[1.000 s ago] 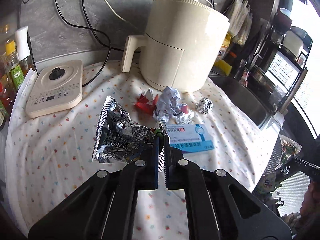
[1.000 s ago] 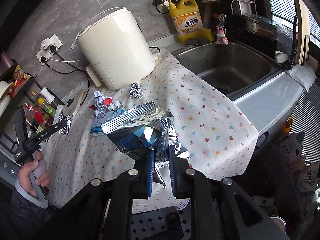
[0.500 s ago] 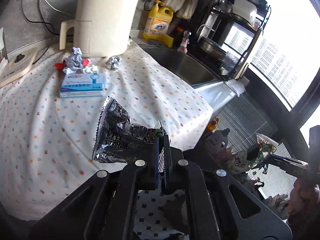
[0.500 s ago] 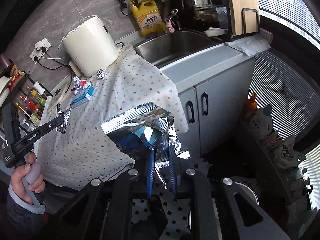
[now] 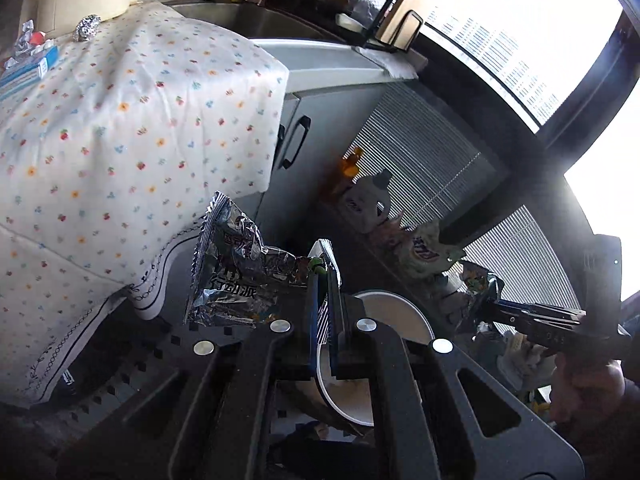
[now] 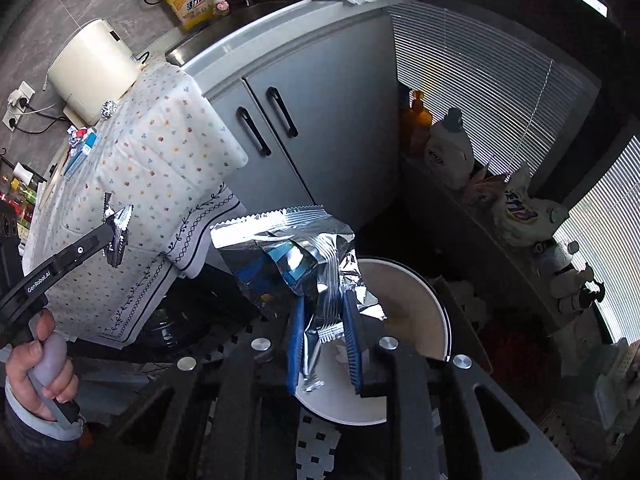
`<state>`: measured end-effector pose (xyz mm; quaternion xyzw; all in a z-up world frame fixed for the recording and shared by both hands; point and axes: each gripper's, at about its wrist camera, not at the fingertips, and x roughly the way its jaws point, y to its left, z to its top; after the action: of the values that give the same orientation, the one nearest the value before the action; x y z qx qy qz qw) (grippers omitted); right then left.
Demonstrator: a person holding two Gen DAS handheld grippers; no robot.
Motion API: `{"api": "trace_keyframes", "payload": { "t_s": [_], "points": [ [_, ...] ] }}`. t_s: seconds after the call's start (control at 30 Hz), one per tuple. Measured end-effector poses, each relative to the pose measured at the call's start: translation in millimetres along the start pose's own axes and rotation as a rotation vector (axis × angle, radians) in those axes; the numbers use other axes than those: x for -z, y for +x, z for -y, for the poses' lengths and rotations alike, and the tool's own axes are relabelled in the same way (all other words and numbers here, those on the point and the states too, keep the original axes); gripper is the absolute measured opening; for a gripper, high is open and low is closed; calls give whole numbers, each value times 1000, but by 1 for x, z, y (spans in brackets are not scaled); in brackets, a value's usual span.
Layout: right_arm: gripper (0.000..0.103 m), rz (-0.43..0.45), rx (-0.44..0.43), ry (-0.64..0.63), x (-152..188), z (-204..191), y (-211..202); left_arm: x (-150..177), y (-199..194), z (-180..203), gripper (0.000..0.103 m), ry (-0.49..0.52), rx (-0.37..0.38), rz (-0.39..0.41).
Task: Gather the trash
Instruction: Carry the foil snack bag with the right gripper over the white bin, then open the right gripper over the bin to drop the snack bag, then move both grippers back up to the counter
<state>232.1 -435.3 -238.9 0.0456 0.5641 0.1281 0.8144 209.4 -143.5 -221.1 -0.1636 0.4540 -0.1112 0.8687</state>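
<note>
A crumpled foil packet [image 5: 230,276] was held by its corner in the left gripper [image 5: 325,268], whose jaws were clamped tight on it, the bulk of the packet hanging out to the left of the fingers, in front of the edge of the flowered cloth [image 5: 120,120]. Below and just beyond that gripper a white-lined bin [image 5: 400,312] was seen on the chequered floor. In the right wrist view a second foil bag [image 6: 288,252] (silver, with blue print inside its folds) was seen between the blue pads of the right gripper [image 6: 324,320]; the jaws were opening, a gap showed beside the foil on either side, and it could not be told for certain whether the pads still pressed on it. The bag hung directly over the bin [image 6: 416,292]. The hand [image 6: 40,368] on the left gripper's handle was seen at the lower left of that view, a grey sleeve at the wrist. More trash was left up on the cloth-covered counter: a foil ball [image 5: 88,28], a blue box [image 5: 28,72] and some crumpled wrappers beside it, all near the cream appliance [image 6: 96,68]. Grey cupboard doors [image 6: 320,128] stood behind the bin.
</note>
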Motion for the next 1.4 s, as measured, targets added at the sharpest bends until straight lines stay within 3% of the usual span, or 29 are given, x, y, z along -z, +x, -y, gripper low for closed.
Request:
{"api": "trace_keyframes", "payload": {
  "t_s": [0.13, 0.3, 0.47, 0.7, 0.77, 0.93, 1.13, 1.4],
  "points": [
    [24, -65, 11, 26, 23, 23, 26, 18, 33, 21, 5, 25, 31, -70],
    [48, -121, 8, 31, 43, 41, 47, 34, 62, 49, 5, 50, 52, -117],
    [59, -101, 10, 36, 46, 59, 43, 48, 84, 66, 5, 40, 71, -159],
    [60, -50, 26, 74, 44, 89, 23, 60, 107, 88, 5, 61, 117, -223],
    [60, -31, 33, 81, 42, 95, 15, 61, 114, 95, 10, 59, 139, -248],
    [60, 12, 29, 102, 36, 103, -3, 54, 106, 104, 48, 63, 158, -221],
    [66, 67, 12, 104, 26, 88, -22, 36, 74, 95, 64, 61, 142, -170],
    [82, 139, -25, 95, 2, 38, -43, 6, 13, 52, 83, 27, 72, -69]
  ]
}}
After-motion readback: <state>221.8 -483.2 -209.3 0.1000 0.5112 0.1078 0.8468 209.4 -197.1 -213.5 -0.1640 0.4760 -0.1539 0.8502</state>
